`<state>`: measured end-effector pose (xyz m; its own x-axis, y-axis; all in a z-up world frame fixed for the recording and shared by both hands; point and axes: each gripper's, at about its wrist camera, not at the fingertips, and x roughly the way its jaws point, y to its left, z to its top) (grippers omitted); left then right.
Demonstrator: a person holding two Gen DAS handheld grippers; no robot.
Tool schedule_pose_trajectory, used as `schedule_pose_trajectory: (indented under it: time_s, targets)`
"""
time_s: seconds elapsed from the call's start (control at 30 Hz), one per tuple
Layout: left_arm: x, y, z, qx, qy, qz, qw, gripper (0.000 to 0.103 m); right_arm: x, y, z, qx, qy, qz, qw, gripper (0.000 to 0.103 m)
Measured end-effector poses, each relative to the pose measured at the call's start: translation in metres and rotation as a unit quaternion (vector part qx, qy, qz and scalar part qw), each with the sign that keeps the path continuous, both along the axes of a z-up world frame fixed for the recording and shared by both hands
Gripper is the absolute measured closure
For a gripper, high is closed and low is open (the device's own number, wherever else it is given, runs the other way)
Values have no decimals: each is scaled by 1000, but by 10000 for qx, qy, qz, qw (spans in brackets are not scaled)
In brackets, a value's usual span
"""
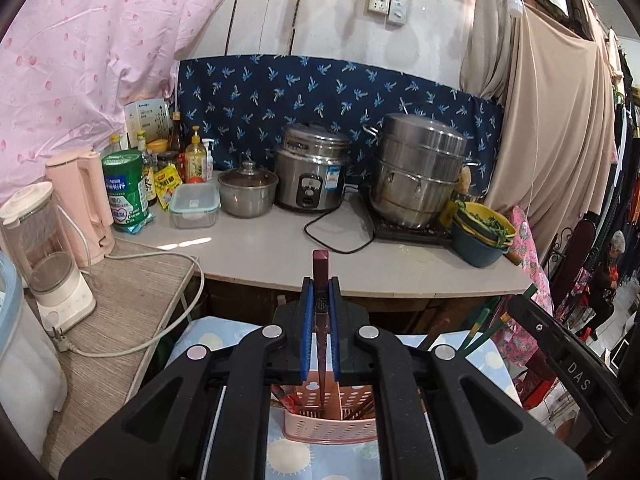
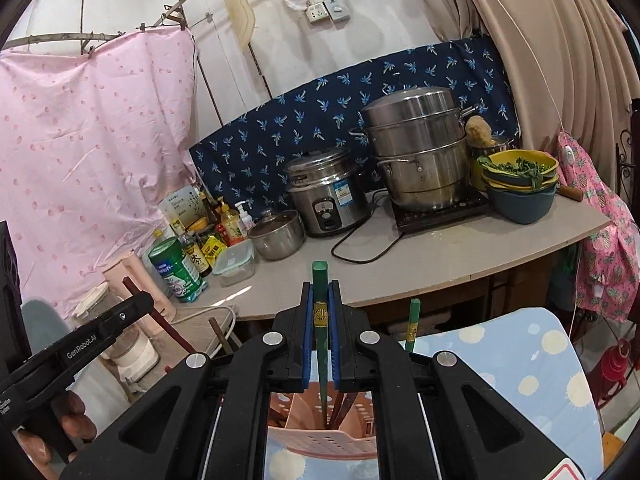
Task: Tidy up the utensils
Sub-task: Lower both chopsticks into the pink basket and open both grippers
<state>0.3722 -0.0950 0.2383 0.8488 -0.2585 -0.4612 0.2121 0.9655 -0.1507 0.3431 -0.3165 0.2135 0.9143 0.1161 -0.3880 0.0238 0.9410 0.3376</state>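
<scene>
left gripper: the left gripper [image 1: 320, 320] is pressed together on a dark red chopstick [image 1: 321, 276], its blue pads [image 1: 307, 320] against the stick on both sides
dark red chopstick: upright, top end standing above the fingers, lower end reaching down into the pink holder [image 1: 332, 420]
right gripper: the right gripper [image 2: 320, 320] pinches a green chopstick [image 2: 319, 280] between its blue pads, a gold band on the stick sitting right at the pinch
green chopstick: upright, tip pointing down into a compartment of the pink holder [image 2: 320, 436]
pink holder: perforated plastic basket with dividers, standing on a blue spotted cloth [image 2: 520, 360]; several dark chopsticks already lean inside it
second green chopstick [image 2: 412, 324]: sticks up just to the right of the right gripper, its foot hidden behind the gripper body
surface [image 1: 260, 248]: pale countertop behind the holder, carrying a rice cooker [image 1: 312, 168], a stacked steel steamer [image 1: 420, 168], a small lidded pot [image 1: 248, 190], a clear lidded box [image 1: 195, 204], a green tin [image 1: 124, 188] and a cluster of bottles
stacked bowls [image 1: 484, 232]: at the right end of the surface, greens in the top yellow one
side table: pink kettle [image 1: 84, 200] and a blender [image 1: 48, 252] at the left, cord trailing across
</scene>
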Motion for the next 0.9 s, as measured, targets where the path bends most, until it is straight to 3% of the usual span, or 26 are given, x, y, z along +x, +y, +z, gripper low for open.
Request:
schedule_pose_trajectory:
  time_s: [0.43, 0.6, 0.7, 0.77, 0.9]
  targets:
    - [8, -3, -29, 25, 199, -68, 9998, 96, 13, 1, -37, 16, 335, -18, 9994, 96]
    - [-1, -4, -31, 123, 168, -19, 9998, 94, 2, 0, -32, 100, 263, -41, 9996, 81]
    - [-9, -3, -29, 151, 154, 4, 9998, 83, -10, 2, -25, 103, 172, -23, 9998, 72]
    - [-16, -3, -28, 176, 118, 37, 9998, 69, -18, 6, -21, 79, 123, 1, 9999, 68]
    - [-34, -1, -25, 250, 63, 57, 9997, 66, -36, 15, -16, -69, 82, 36, 9999, 66]
